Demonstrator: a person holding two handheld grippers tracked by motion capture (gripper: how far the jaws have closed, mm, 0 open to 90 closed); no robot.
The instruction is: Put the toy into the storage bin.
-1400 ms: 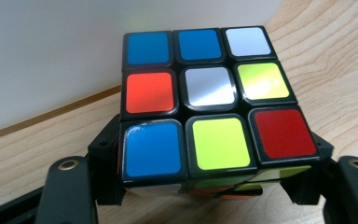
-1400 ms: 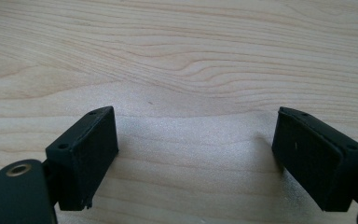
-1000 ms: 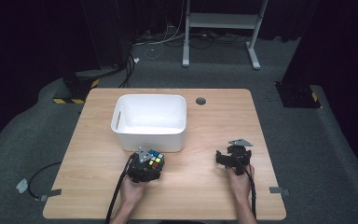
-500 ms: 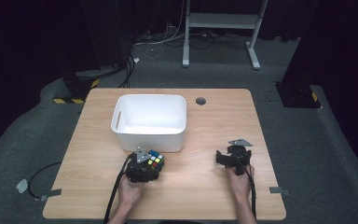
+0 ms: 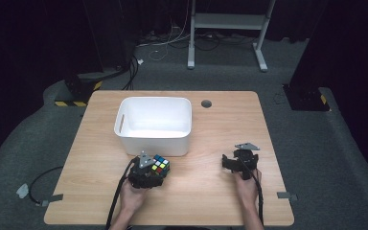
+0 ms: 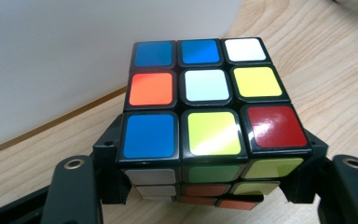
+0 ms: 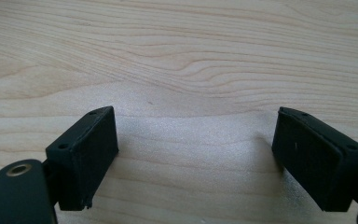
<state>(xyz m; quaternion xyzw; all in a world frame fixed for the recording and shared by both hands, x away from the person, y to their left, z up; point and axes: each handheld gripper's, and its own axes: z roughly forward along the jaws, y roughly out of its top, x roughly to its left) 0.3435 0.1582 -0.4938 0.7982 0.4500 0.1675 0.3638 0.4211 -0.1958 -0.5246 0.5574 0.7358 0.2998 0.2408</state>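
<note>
Holding entry, high view: left gripper [image 5: 149, 172] clamped on a multicoloured plastic puzzle cube [image 5: 159, 164], the cube sitting at the near wall of the white rectangular plastic bin [image 5: 154, 142] on the light wooden table [image 5: 211, 201]; right gripper [image 5: 240, 161] well apart, low over bare wood. Judged step: cube secured, lift and transfer into the bin pending; the next move calls for a rise above the rim, then forward travel over the open cavity. Left gripper view: cube [image 6: 205, 112] pinched between both jaws, top face up, bin wall [image 6: 74, 56] just beyond it, so little forward room until raised. Right gripper view: jaws spread wide with nothing between, table grain [image 7: 177, 60] beneath. Room: ample bare tabletop right of the bin; near table edge close to both hands.
</note>
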